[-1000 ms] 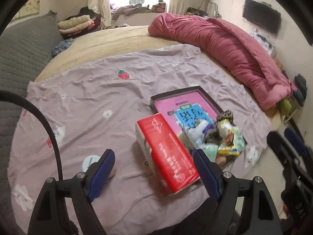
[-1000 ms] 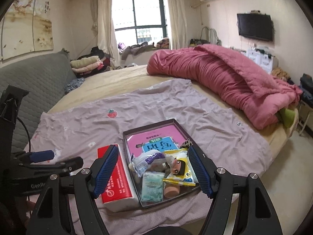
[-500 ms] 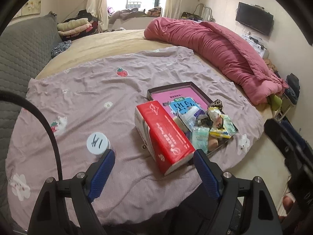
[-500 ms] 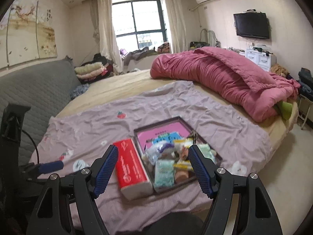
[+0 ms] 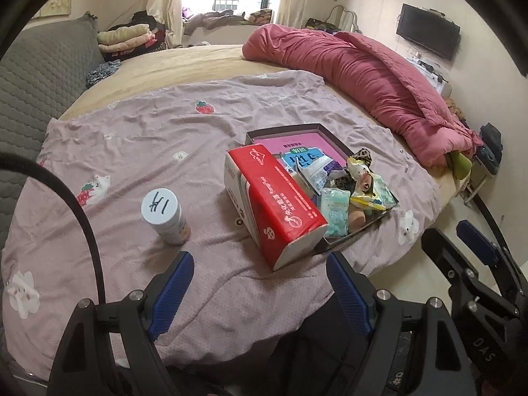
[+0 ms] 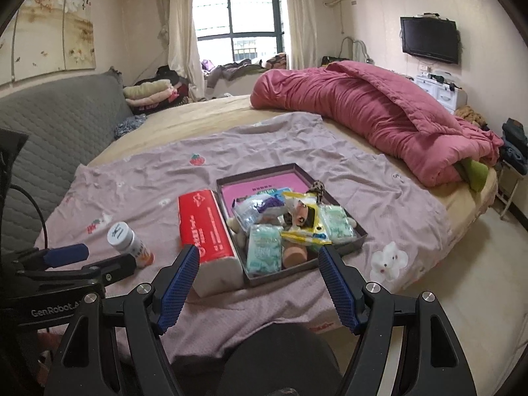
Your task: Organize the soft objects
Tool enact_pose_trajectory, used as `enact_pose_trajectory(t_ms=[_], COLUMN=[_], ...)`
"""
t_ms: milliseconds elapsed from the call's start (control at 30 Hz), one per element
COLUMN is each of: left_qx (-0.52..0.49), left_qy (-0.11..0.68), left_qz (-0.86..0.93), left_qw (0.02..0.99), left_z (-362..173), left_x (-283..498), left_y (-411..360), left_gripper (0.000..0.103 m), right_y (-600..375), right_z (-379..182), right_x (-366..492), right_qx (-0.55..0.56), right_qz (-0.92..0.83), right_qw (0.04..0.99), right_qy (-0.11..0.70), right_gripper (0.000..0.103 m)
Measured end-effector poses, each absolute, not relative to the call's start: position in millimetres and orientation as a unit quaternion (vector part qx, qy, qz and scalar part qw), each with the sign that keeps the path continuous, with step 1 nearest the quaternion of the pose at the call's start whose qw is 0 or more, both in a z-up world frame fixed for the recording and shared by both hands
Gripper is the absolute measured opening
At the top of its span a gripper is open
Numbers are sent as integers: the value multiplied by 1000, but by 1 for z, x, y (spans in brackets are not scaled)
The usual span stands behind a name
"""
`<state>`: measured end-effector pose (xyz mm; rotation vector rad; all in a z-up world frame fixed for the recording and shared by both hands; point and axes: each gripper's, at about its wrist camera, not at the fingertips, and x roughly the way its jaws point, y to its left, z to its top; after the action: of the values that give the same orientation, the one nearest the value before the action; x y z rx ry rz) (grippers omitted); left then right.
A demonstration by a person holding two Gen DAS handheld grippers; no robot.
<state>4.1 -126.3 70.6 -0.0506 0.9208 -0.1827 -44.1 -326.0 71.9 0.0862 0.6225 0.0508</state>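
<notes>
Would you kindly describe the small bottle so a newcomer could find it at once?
On the lilac printed sheet covering the bed's near end, look left of the red tissue pack lying beside the dark tray. The small bottle stands alone there, upright, the only thing with a round white cap bearing handwritten marks.

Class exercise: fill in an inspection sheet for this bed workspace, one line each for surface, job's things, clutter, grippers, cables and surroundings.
Surface: wrinkled mauve sheet spread over the bed.
Job's things: dark tray heaped with soft packets; red tissue pack lies against its left side.
Clutter: white-capped bottle stands left of the pack.
Grippers: left gripper and right gripper open, empty, short of the items.
Cables: black cable arcs at left.
Surroundings: pink quilt, grey headboard, wall television, window.
</notes>
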Motion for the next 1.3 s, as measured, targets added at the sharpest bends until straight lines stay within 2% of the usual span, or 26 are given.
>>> enact_pose_trajectory(t_ms=[300, 1300], left_qx=[-8, 0], left_qy=[448, 451], left_qz=[-87, -82], left_qw=[890, 889], left_z=[63, 61], left_x=[-4, -27], left_y=[-136, -145], left_gripper=[82, 82], right_y=[-336, -329], right_z=[57, 61], right_x=[-53, -76], right_qx=[48, 23], right_qz=[13, 7], right_qw=[942, 945], right_qy=[331, 325], right_gripper=[75, 76])
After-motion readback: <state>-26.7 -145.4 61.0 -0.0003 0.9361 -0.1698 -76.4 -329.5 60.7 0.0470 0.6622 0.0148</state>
